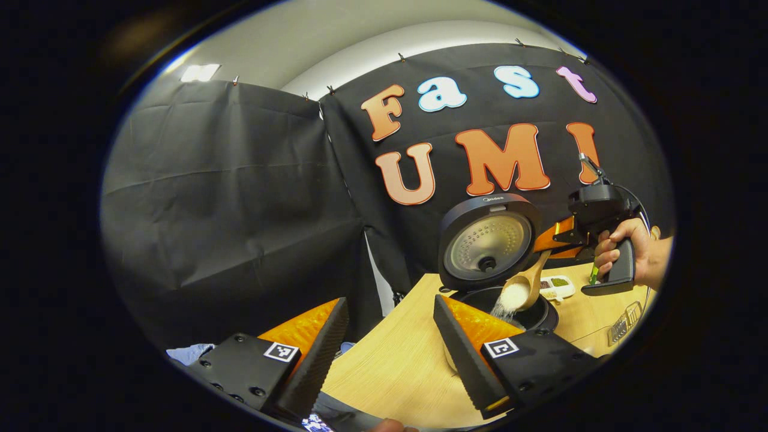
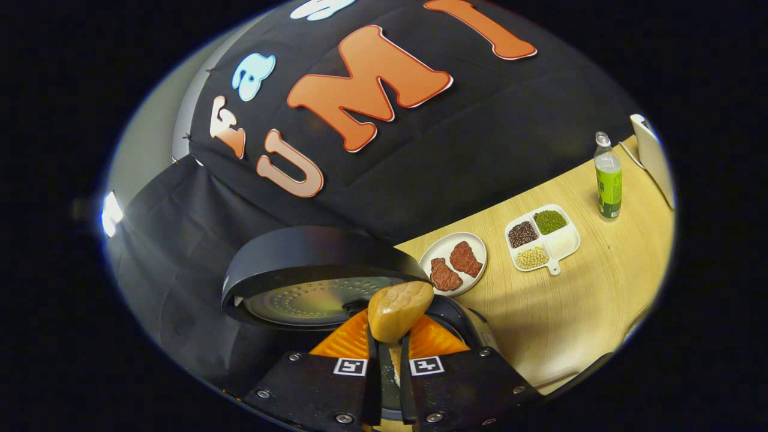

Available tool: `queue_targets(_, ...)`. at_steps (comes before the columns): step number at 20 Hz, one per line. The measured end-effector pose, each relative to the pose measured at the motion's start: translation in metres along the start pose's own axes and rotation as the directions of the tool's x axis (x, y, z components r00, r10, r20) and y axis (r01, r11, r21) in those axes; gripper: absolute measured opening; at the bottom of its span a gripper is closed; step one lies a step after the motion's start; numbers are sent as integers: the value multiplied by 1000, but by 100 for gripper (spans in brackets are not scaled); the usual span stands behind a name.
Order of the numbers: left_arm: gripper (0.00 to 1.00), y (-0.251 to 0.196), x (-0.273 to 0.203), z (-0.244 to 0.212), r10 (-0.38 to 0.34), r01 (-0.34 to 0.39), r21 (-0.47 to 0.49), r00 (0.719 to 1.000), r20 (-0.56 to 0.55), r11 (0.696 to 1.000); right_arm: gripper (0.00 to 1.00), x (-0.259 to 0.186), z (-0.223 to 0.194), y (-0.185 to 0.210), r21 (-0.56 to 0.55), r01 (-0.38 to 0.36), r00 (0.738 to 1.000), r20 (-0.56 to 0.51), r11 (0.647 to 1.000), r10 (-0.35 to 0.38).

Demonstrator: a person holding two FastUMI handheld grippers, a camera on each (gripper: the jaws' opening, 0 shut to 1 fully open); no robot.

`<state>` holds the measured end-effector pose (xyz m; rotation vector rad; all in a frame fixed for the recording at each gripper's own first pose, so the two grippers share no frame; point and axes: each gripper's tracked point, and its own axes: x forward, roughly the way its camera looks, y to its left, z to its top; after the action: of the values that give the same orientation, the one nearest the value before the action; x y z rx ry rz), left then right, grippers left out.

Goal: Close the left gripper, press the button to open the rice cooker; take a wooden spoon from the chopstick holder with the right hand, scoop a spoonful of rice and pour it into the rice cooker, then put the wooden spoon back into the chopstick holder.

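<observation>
The black rice cooker [image 1: 510, 312] stands open on the wooden table, its lid [image 1: 487, 240] raised. Over the pot a wooden spoon [image 1: 523, 291] tilts down and white rice spills from it into the cooker. My right gripper [image 1: 555, 237], held by a hand [image 1: 627, 249], is shut on the spoon's handle. In the right gripper view the back of the spoon's bowl [image 2: 400, 309] sticks up between the fingers of my right gripper [image 2: 389, 330], with the cooker lid [image 2: 312, 264] just behind. My left gripper [image 1: 390, 303] hovers open left of the cooker, holding nothing.
A plate of meat slices [image 2: 454, 264], a white divided dish of beans [image 2: 542, 237] and a green-labelled bottle [image 2: 608, 180] stand on the table [image 2: 576, 312] to the right of the cooker. A wire holder [image 1: 624, 321] sits near the table's right end.
</observation>
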<state>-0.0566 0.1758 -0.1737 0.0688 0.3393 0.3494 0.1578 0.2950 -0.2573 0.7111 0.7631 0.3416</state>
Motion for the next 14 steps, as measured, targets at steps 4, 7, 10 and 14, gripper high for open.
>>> queue_targets(4, 96, -1, -1, -1, -4, 4, 2, 1000, -1, 1000, 11, 1, 3, 7, -63, 10, 1000, 13, 998, -9)
queue_targets(7, 96, 2, -3, -3, 2, -2, 10, 1000, -7, 1000, 11, 0, 4, 12, -102, 13, 1000, 20, 995, -11)
queue_targets(10, 88, 3, -4, -4, 3, -3, 10, 1000, -10, 1000, 11, -1, 4, 16, -133, 13, 1000, 28, 991, -9)
queue_targets(14, 88, 6, -3, -2, 6, -6, 16, 1000, -6, 1000, 11, 0, 5, 24, -199, 13, 999, 36, 980, -6)
